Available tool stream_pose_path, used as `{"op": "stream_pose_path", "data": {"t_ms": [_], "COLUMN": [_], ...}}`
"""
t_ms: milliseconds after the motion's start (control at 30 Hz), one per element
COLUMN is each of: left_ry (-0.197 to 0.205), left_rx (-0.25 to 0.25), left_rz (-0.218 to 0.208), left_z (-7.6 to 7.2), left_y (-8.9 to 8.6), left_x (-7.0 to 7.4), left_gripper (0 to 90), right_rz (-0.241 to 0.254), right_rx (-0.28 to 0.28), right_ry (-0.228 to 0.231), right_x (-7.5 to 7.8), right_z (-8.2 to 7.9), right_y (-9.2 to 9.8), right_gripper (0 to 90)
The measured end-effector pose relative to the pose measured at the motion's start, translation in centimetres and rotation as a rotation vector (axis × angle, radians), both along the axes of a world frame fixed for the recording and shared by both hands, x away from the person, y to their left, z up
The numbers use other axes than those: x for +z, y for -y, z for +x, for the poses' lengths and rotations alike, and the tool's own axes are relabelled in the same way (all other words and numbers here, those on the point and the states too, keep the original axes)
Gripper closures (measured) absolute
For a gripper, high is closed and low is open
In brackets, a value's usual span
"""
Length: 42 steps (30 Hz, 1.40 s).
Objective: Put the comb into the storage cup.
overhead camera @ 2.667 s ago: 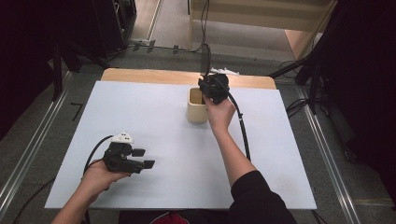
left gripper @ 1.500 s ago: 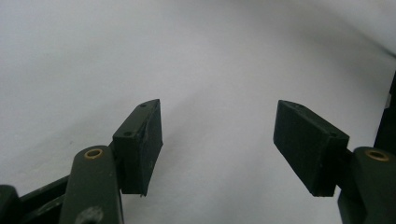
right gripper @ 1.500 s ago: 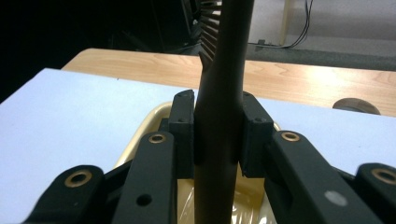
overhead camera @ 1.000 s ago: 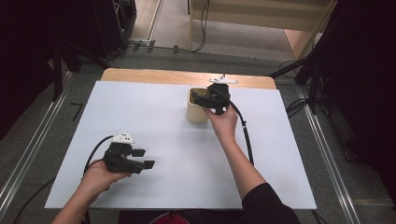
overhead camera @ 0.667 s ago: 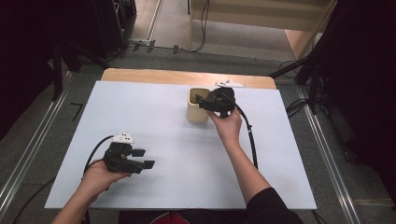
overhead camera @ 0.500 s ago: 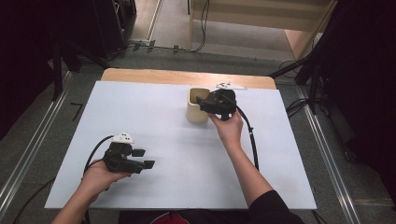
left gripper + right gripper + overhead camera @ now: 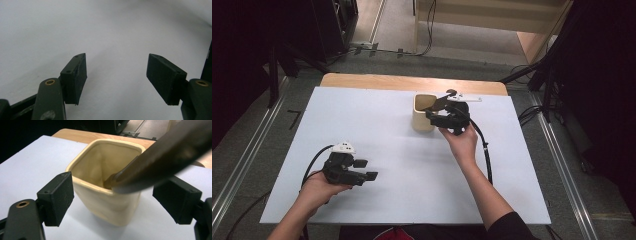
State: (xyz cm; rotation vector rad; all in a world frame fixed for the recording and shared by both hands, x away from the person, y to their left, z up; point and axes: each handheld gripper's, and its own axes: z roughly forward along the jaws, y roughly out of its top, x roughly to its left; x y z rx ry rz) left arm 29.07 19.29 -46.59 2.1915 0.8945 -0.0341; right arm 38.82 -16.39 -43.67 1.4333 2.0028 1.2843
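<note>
White counter (image 7: 377,125) is seen carrying a cream cup (image 7: 424,112) toward twelve o'clock; a dark utensil (image 7: 160,157) is already leaned inside. Right gripper (image 7: 125,202) fingers stand wide around the cup, ungripped; left gripper (image 7: 116,75) is held open, empty.

So the right gripper (image 7: 113,202) had its two black jaws spread wide, one on each side of a cream square-ish ceramic cup (image 7: 105,195), pads not touching it. A dark blurry utensil handle (image 7: 162,157) leaned out of the cup toward the upper right. The cup sat upright on the white tabletop (image 7: 27,160), with a wooden edge (image 7: 82,136) behind it.
</note>
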Motion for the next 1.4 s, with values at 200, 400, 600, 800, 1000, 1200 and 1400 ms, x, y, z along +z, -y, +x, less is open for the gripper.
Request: {"op": "stream_pose_path", "data": {"t_ms": [200,400,600,800,1000,1200,1400], "left_ry": [0.001,-0.001,0.000,0.001,0.000,0.002,0.001], "left_rx": [0.001,0.000,0.002,0.002,0.006,0.004,0.005], "left_rz": [0.000,0.000,-0.001,-0.001,-0.003,-0.005,-0.007], "left_z": [0.0,0.0,0.0,0.0,0.0,0.1,0.0], "left_y": [0.0,0.0,0.0,0.0,0.0,-0.1,-0.1], "left_x": [0.0,0.0,0.0,0.0,0.1,0.1,0.1], "left_gripper": [34.2,34.2,34.2,34.2,34.2,34.2,34.2], "right_rz": [-0.002,-0.022,-0.110,-0.168,-0.204,-0.233,-0.243], "right_rx": [0.015,0.026,0.040,0.067,0.096,0.129,0.156], "right_ry": [0.006,-0.003,0.001,0.023,0.036,0.056,0.065], "right_x": [-0.2,-0.3,-0.6,-0.9,-1.2,-1.4,-1.6], "right_z": [-0.9,-1.7,-2.5,-3.3,-3.9,-4.5,-5.3], "right_y": [0.6,0.9,0.6,0.6,0.6,0.5,0.6], "right_gripper": [16.0,15.9,15.9,15.9,15.9,15.9,15.9]}}
